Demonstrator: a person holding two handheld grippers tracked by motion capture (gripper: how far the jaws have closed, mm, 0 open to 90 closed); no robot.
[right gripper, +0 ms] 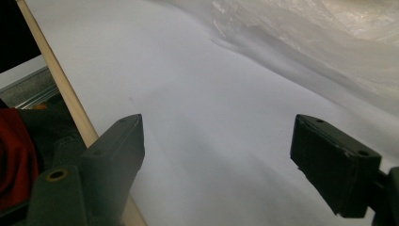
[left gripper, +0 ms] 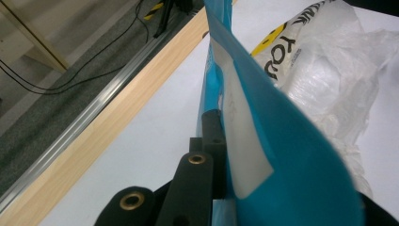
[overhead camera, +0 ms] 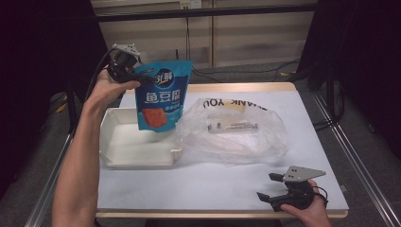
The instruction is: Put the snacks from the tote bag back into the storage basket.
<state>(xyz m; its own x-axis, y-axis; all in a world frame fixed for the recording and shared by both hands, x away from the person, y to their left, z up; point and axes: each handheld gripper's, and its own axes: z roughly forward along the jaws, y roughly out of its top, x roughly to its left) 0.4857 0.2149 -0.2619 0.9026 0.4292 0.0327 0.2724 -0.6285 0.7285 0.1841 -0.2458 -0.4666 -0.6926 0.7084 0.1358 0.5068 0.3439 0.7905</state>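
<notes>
A blue snack pouch [overhead camera: 161, 97] with white Chinese lettering hangs upright above the right end of a white tray [overhead camera: 118, 156]. My left gripper [overhead camera: 135, 73] is shut on the pouch's top left corner, held up in the air at the back left. In the left gripper view the pouch [left gripper: 282, 155] runs edge-on along the black jaw, its blue side bulging to the right. My right gripper [overhead camera: 270, 186] rests low near the table's front right edge, open, with bare white table [right gripper: 211, 141] between its jaws.
A crumpled clear plastic bag [overhead camera: 236, 130] printed "THANK YOU" lies in the middle of the table, right of the tray, with a flat packet inside. The table has a wooden rim [left gripper: 94, 136]. Cables cross the grey floor [left gripper: 56, 80] beyond the far edge.
</notes>
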